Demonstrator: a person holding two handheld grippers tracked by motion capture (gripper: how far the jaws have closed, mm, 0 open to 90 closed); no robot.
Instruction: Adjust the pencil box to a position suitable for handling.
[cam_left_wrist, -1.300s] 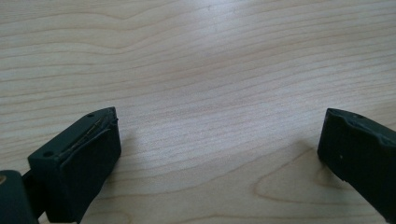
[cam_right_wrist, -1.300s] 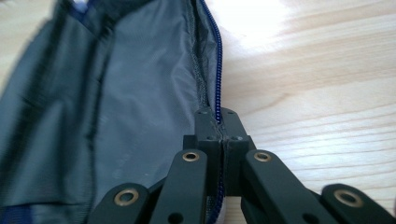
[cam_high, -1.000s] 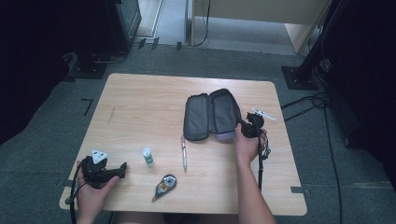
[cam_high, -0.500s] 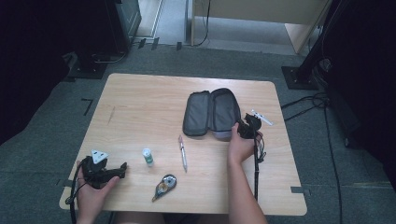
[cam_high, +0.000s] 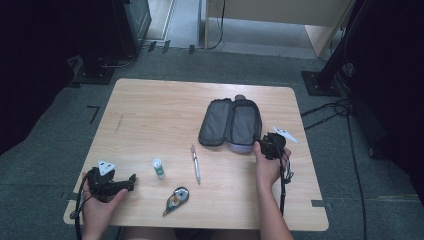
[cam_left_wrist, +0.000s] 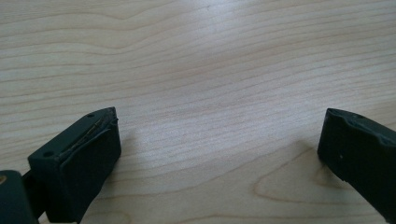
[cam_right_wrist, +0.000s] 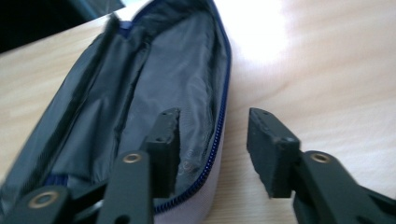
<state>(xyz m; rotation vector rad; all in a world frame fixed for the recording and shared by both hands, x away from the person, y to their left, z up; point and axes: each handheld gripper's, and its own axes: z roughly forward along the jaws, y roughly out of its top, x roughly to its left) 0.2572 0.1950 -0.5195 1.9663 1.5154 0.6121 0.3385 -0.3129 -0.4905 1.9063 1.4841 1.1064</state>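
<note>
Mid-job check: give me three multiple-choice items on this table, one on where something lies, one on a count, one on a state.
1. Where does the pen lie?
A. inside the pencil case
B. on the table, between the small white bottle and the person's right hand
C. in the left gripper

2. How many loose items lie on the table apart from the case?
A. three
B. one
C. five

3. The pencil case is:
A. zipped shut
B. open and empty
C. open and full

Key: B, it lies on bare wood; A, bottle, pen, correction tape; B, lining bare.
</note>
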